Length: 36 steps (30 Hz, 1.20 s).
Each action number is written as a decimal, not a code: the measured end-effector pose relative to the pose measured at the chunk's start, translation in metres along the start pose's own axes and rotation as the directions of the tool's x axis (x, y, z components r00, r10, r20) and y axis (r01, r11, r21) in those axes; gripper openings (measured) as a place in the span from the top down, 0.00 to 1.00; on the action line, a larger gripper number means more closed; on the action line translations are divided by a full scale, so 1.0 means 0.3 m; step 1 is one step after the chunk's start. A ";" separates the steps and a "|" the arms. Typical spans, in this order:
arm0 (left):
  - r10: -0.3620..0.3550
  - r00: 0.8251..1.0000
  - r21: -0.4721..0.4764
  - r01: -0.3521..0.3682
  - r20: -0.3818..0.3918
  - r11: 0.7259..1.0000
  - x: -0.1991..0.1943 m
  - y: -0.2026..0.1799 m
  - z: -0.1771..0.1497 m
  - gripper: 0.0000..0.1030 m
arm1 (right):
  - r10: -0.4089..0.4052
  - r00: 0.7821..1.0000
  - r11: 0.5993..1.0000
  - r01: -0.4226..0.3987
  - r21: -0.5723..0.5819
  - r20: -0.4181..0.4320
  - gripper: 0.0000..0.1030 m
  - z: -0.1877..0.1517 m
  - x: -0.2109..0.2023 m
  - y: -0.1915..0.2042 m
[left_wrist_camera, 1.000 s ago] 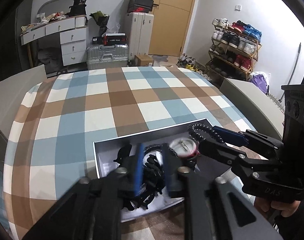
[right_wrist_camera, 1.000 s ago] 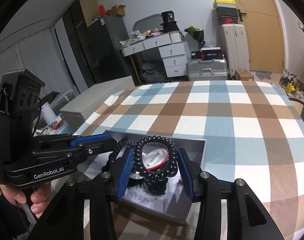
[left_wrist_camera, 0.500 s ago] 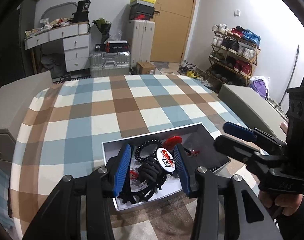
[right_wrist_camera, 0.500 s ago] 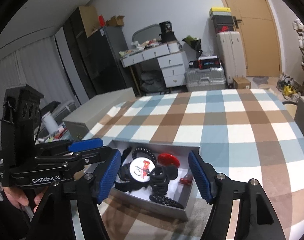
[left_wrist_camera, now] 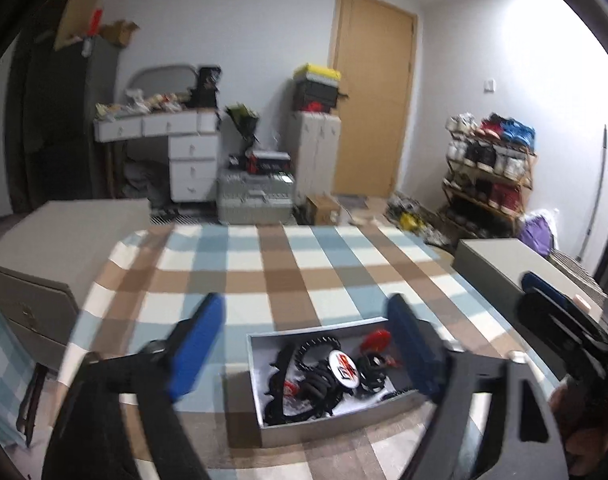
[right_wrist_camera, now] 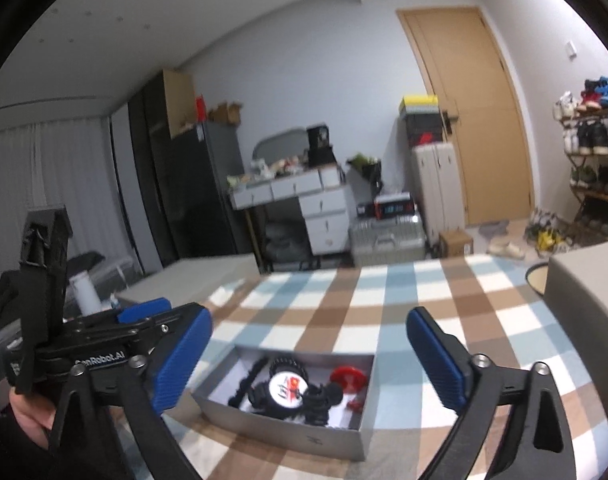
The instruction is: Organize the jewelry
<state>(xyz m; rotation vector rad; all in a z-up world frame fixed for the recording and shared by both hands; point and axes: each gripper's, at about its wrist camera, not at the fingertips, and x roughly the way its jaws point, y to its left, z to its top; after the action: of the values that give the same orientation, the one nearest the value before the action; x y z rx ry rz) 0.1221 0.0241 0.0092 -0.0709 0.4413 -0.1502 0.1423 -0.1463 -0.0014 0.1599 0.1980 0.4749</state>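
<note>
I have both tools away from the box now. The left hand-held gripper [left_wrist_camera: 307,344] has just been opening and its blue pads stand wide apart with nothing between them; one second ago they were nearly together, low over the dark coils in the box. The right hand-held gripper [right_wrist_camera: 307,360] has also just been opening, and its pads are fully apart and empty, while earlier they stood close around a black spiral ring. Compared with the earlier pictures, both cameras now see the box from farther back and higher, so I judge that the two pieces were let go and I am pulling back. The grey box [right_wrist_camera: 288,424] sits on the checked tabletop [left_wrist_camera: 288,272], near its close edge, and the jewelry is inside it: a heap of black coiled bands [left_wrist_camera: 319,380], a round white badge with a red mark [left_wrist_camera: 345,366] lying on top of them, a red disc [right_wrist_camera: 349,376] toward the right side of the box, and a small red piece near it which I cannot name. Nothing of this kind lies on the cloth outside the box, as far as the two views show. For the task this means, in my judgement, that the collecting part is done or almost done. The things inside are still tangled together, not sorted, so if order inside the box is wanted, there is more work. The pictures are blurred from motion, so small details I leave open.
</note>
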 end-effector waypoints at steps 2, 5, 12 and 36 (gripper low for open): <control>0.069 0.994 -0.012 -0.069 0.082 0.998 -0.033 0.005 -0.005 0.01 | 0.005 1.000 1.000 -0.004 -0.019 0.028 0.00 0.001 -0.018 0.013; 0.115 0.979 -0.009 -0.115 0.169 0.993 -0.061 0.006 -0.018 0.01 | -0.005 0.997 0.998 0.009 -0.062 0.071 0.00 -0.011 -0.041 0.034; 0.174 0.967 0.014 -0.180 0.187 0.984 -0.040 0.007 -0.073 0.01 | -0.057 0.992 0.987 0.072 -0.141 0.109 0.00 -0.076 -0.033 0.052; 0.198 0.973 0.027 -0.202 0.117 0.979 -0.026 -0.003 -0.205 0.01 | -0.135 0.988 0.973 0.116 -0.198 -0.082 0.00 -0.180 0.084 0.032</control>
<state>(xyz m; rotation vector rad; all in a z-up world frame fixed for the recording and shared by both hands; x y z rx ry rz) 0.0885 0.0223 -0.0428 0.0034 0.3294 0.0436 0.1479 -0.1205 -0.0556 -0.0646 0.2521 0.3731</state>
